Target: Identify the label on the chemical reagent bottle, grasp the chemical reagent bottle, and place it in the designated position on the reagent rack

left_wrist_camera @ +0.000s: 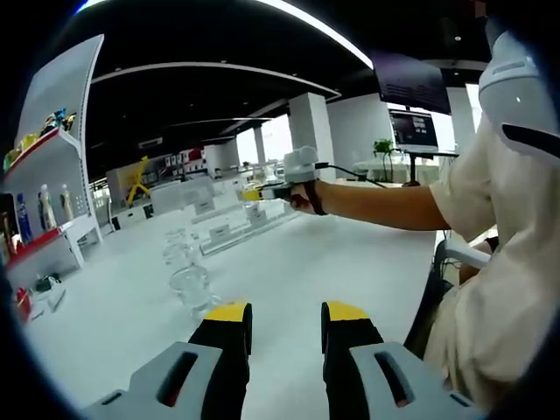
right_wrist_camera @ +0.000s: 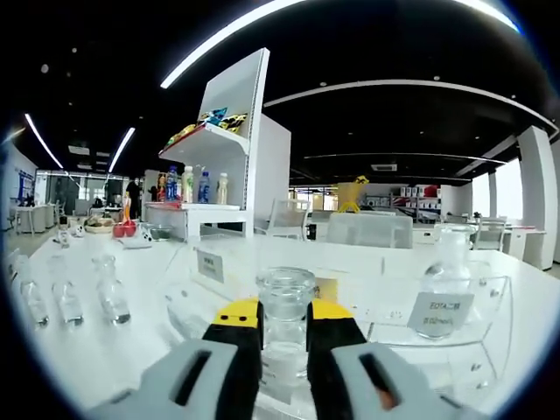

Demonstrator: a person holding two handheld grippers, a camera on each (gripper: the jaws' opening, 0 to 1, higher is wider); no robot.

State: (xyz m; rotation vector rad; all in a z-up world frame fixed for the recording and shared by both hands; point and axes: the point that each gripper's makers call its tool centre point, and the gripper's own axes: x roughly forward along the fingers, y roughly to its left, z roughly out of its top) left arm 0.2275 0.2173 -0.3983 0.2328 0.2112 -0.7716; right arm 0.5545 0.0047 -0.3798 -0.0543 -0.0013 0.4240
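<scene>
Two tools in play — the right tool (right_wrist_camera: 284,325) pinches a clear reagent bottle (right_wrist_camera: 284,302) over the acrylic rack (right_wrist_camera: 490,337). The left tool (left_wrist_camera: 286,317) hangs spread above the white tabletop (left_wrist_camera: 289,262).

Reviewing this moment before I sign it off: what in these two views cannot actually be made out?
- Right gripper view: the clear bottle stands between the right gripper jaws; contact is unclear, and its label is hidden behind them.
- Right gripper view: the rack label is too small to read fully.
- Left gripper view: the glass bottles are transparent and blurred, labels unreadable; the left gripper is open, holding nothing.
</scene>
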